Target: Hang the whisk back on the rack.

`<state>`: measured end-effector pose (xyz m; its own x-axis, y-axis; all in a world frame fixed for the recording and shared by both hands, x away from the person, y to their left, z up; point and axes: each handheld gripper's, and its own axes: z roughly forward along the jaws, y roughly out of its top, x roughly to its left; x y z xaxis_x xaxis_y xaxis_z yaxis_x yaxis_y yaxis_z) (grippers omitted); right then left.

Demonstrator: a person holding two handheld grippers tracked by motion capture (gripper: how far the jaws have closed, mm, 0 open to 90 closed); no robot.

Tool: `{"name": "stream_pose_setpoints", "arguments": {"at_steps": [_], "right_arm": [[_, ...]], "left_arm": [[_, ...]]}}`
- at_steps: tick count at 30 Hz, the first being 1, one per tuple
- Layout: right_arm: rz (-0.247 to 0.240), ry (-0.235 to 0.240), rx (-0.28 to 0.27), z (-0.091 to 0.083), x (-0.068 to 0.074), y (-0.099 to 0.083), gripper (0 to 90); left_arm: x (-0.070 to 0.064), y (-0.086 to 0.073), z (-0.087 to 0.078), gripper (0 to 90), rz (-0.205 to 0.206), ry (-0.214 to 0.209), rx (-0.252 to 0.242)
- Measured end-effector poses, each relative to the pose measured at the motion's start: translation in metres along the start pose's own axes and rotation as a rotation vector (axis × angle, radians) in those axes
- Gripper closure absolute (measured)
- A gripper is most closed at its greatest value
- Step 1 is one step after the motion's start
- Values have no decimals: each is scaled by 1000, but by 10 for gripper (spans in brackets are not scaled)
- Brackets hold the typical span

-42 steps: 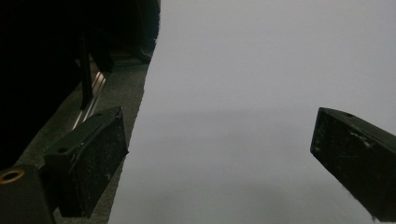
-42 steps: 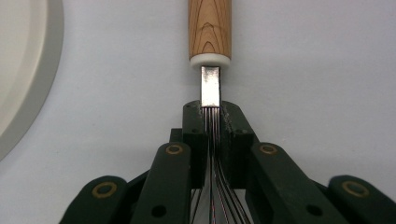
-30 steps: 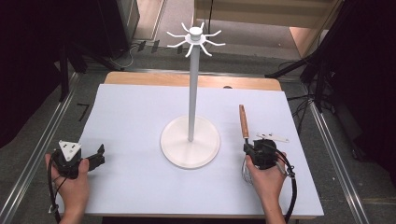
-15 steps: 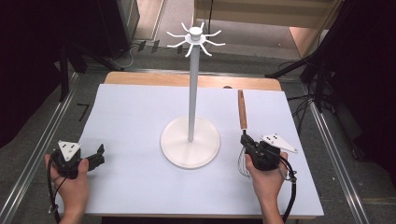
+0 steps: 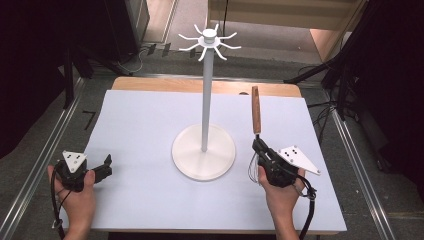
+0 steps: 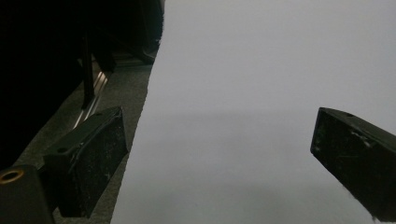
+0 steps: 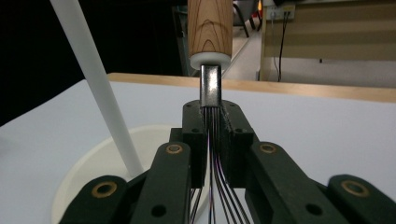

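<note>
A wire whisk with a wooden handle (image 5: 256, 111) is clamped at its wire bundle by the right gripper (image 5: 261, 149), near the round base of a tall white stand with hooked arms (image 5: 205, 90); the handle is raised above the pale grey table mat (image 5: 140, 125). The left gripper (image 5: 102, 168) is held at the mat's near left edge, its jaws set wide apart with nothing between them. No brand, label or writing can be read.
</note>
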<state>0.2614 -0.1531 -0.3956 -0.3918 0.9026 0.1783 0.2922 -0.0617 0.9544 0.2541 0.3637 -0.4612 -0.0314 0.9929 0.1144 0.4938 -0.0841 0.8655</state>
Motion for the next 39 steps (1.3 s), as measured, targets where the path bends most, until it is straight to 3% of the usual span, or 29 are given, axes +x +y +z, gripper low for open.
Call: {"name": "stream_pose_setpoints", "arguments": {"at_steps": [4,17,23,32,39], "right_arm": [[-34,19,-57,-4,10,6,838],[-67,53,-161,-11,28,26,839],[-83,86,-234,-17,40,41,838],[-135,119,-296,-25,59,54,838],[-141,137,-326,-25,68,61,838]], "left_arm": [[0,0,0,44,5,3,1],[-1,0,0,44,7,2,-1],[-1,0,0,44,7,2,0],[-1,0,0,44,7,2,-3],[-1,0,0,44,9,2,-2]]}}
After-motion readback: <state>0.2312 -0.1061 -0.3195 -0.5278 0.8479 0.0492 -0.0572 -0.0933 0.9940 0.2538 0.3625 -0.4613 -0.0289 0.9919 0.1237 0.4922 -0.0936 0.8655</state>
